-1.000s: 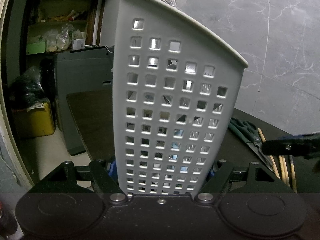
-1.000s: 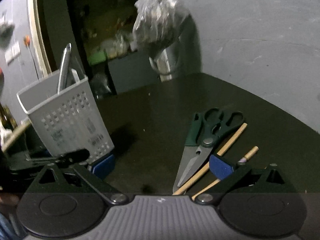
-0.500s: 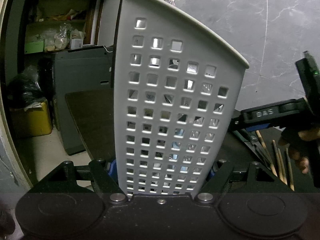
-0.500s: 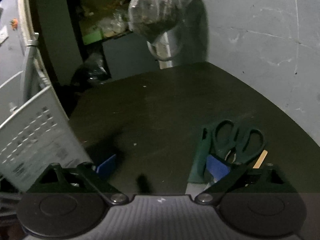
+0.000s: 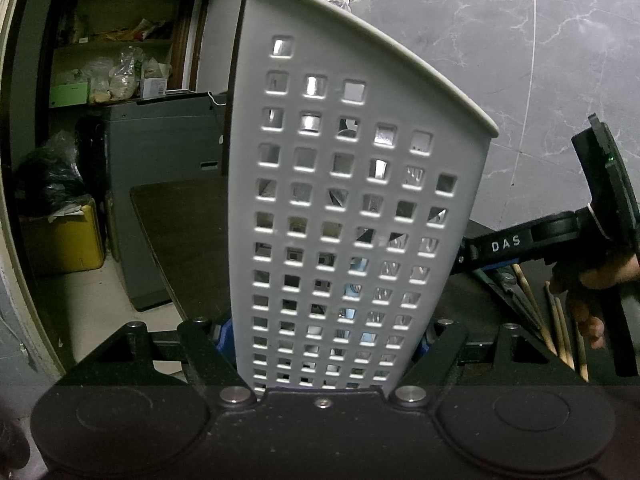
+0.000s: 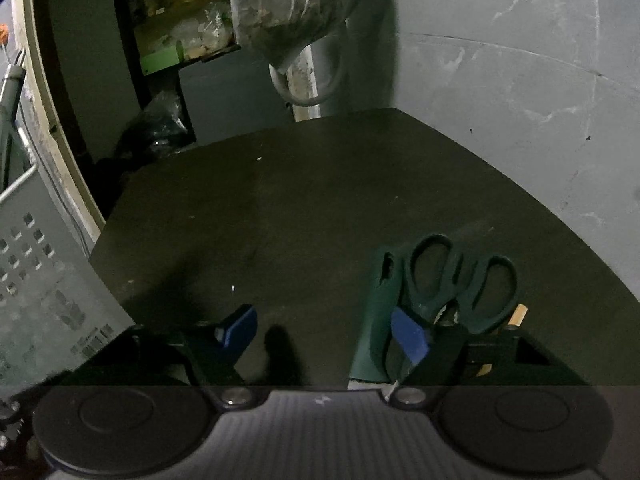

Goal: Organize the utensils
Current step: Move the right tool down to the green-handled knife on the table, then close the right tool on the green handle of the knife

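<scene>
- Left gripper [image 5: 324, 344] is clenched on the white caddy [image 5: 352, 208], which already holds some utensils.
- Right gripper [image 6: 324, 328] hangs released over the scissors [image 6: 452, 284] and chopsticks [image 5: 560, 320], not yet gathered from the surface [image 6: 320, 200].

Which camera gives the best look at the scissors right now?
The right wrist view: the scissors lie just ahead on the dark table, both green handle loops plain. The left wrist view shows only a dark sliver of them past the utensil basket.
</scene>
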`<state>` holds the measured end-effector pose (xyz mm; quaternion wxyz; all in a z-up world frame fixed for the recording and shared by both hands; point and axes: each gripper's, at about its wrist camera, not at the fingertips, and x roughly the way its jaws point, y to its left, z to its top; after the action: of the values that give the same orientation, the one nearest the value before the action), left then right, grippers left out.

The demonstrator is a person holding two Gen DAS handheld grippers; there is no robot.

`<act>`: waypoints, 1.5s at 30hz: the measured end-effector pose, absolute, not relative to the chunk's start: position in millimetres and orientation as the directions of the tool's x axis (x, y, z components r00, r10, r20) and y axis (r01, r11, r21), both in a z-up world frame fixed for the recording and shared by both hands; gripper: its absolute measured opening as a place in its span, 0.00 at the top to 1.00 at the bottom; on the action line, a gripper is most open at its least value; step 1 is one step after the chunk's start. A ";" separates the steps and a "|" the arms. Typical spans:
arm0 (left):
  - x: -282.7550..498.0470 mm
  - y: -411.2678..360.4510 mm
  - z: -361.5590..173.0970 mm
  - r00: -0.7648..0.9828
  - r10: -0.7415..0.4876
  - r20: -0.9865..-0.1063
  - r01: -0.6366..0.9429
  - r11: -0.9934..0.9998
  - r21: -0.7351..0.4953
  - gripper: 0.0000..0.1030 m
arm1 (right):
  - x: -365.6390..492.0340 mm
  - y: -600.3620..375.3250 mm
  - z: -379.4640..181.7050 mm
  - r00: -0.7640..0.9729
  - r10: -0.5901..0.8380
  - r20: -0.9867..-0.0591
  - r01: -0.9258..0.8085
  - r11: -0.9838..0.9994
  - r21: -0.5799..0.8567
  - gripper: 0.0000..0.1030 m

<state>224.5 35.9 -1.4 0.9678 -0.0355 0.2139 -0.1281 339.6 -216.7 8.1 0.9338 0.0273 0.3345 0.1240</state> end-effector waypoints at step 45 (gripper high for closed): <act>224.0 36.0 -2.5 0.877 -0.263 -0.403 0.232 0.965 -0.124 0.25 | 332.7 -176.4 24.4 0.670 0.422 -0.611 -0.423 0.893 0.152 0.80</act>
<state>224.0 36.0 -2.5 0.9680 -0.0360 0.2129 -0.1279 332.7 -176.4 24.4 0.9139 -0.0010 0.3338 0.2310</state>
